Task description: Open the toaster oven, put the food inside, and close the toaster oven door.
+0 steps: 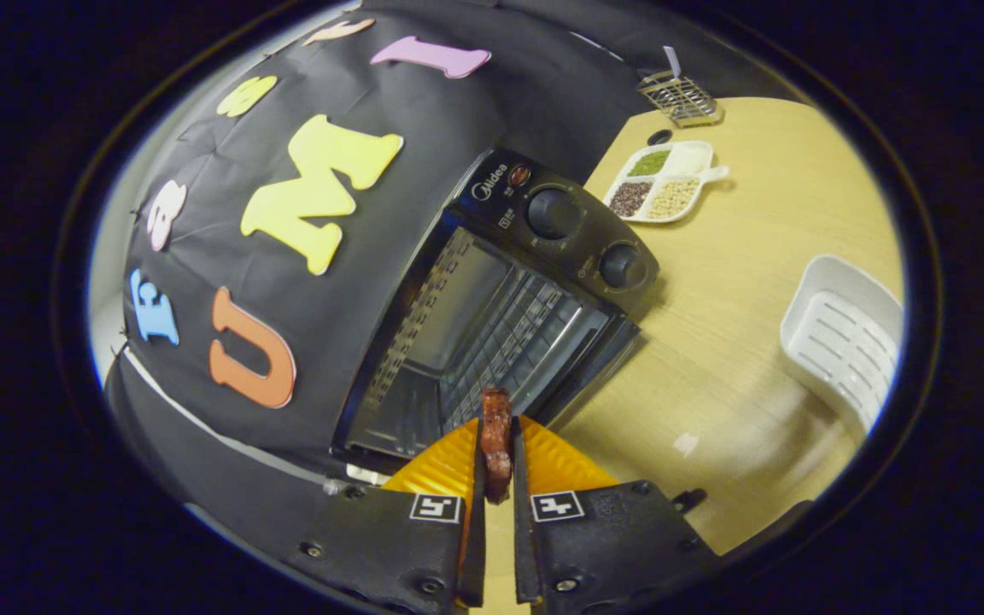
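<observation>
Gripper (pixel 496 444) is closed down narrow, both fingers pressing on a reddish-brown piece of food (pixel 496 440), looks like a strip of cooked meat, exact kind unclear. Food stands up between the fingers, top end poking past the tips.

Just ahead of the tips: toaster oven (pixel 500 307), black, door appears already down and the cavity open. The door itself is hard to make out; a dark glassy panel near the fingers may be it. Wire rack (pixel 505 337) visible inside, nothing on it. Two control knobs (pixel 586 239) on the panel beside the cavity.

Food sits right at the mouth of the oven, not yet inside.

Beyond the oven on the tabletop (pixel 740 342): a divided white dish (pixel 667 181) with four kinds of grains or beans, a wire basket (pixel 680 96) further back, a small dark round thing by the dish. Off to the side, well apart from the oven, a white ribbed plastic tray (pixel 842 337).

Step in hand, as I read it: opening done, now inserting the food. Next move calls for pushing forward into the cavity, keeping the strip above the rack and away from the cavity's walls, then spreading the fingers to drop it on the wires. After that back out and lift the door shut. Risk: the strip could slip between the rack wires or stick to a finger on release.
</observation>
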{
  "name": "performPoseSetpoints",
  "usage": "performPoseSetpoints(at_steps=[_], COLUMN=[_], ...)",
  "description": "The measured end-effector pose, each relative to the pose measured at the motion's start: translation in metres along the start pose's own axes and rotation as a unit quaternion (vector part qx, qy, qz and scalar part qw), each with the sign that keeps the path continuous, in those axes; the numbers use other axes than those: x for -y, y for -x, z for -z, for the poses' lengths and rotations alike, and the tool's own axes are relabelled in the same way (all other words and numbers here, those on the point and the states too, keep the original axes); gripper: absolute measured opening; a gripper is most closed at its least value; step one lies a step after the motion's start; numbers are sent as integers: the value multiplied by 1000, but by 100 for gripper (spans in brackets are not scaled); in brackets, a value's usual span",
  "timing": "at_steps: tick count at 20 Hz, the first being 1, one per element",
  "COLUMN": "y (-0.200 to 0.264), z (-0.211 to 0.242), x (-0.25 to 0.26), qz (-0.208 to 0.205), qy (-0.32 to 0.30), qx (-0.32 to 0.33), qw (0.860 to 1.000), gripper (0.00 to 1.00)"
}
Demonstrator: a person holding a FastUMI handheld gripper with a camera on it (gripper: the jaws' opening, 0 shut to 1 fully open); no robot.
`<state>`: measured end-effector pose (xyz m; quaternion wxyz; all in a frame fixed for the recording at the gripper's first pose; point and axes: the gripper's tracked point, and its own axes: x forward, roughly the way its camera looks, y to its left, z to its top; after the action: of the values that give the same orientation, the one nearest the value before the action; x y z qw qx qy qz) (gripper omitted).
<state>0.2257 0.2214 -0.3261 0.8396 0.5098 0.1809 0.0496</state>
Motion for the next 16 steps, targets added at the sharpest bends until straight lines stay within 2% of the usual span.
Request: performPoseSetpoints(at_steps=[2, 7, 12, 16], y=[-22, -76, -107, -111], z=[6, 21, 16, 10], x=[-10, -26, -14, -13], qz=[-6, -3, 34, 56], qy=[-24, -93, -68, 10], qx=[19, 17, 31, 39], qw=[1000, 996, 997, 998], gripper=[17, 17, 19, 33])
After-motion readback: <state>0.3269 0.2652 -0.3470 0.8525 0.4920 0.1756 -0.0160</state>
